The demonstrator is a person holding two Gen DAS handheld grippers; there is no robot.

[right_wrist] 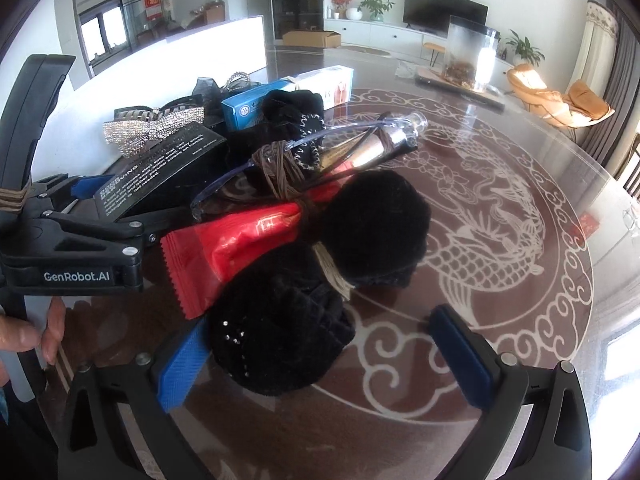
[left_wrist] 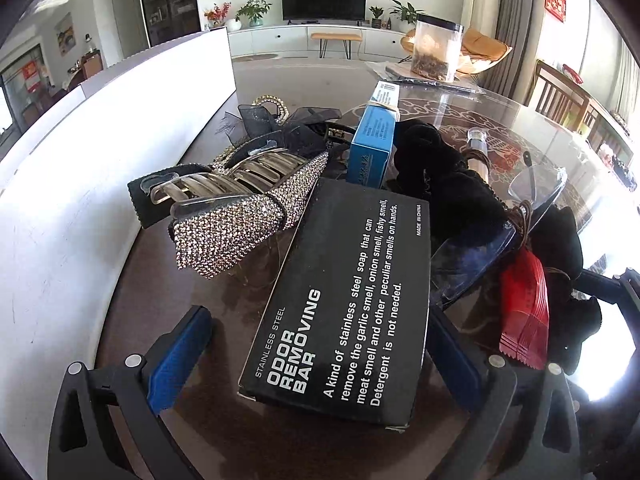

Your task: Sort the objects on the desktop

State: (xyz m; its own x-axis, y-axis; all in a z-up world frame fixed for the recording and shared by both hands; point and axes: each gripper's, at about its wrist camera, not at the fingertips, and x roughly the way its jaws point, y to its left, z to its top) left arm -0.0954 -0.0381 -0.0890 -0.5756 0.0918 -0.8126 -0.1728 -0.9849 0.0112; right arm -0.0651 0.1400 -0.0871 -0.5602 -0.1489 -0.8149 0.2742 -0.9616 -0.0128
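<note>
A black "Odor Removing Bar" box (left_wrist: 344, 304) lies flat in a pile on the glass table. My left gripper (left_wrist: 318, 314) is open and straddles the box; its right pad touches the box edge and its left pad stands apart. A rhinestone hair clip (left_wrist: 240, 216) and a blue box (left_wrist: 374, 144) lie beyond it. My right gripper (right_wrist: 320, 320) is open over a black fuzzy cloth item (right_wrist: 280, 336), which rests against its left pad. A red packet (right_wrist: 240, 244), a black fuzzy ball (right_wrist: 376, 224), clear glasses (right_wrist: 224, 192) and a bundle of brown hair ties (right_wrist: 280, 168) are heaped just ahead. The left gripper (right_wrist: 120, 204) shows at the left edge.
A tall white box (left_wrist: 100, 160) walls off the left side of the table. A clear jar (right_wrist: 472, 56) stands on a flat packet at the far side. The patterned glass tabletop (right_wrist: 500, 220) stretches to the right of the pile. A hand (right_wrist: 24, 332) holds the left gripper's handle.
</note>
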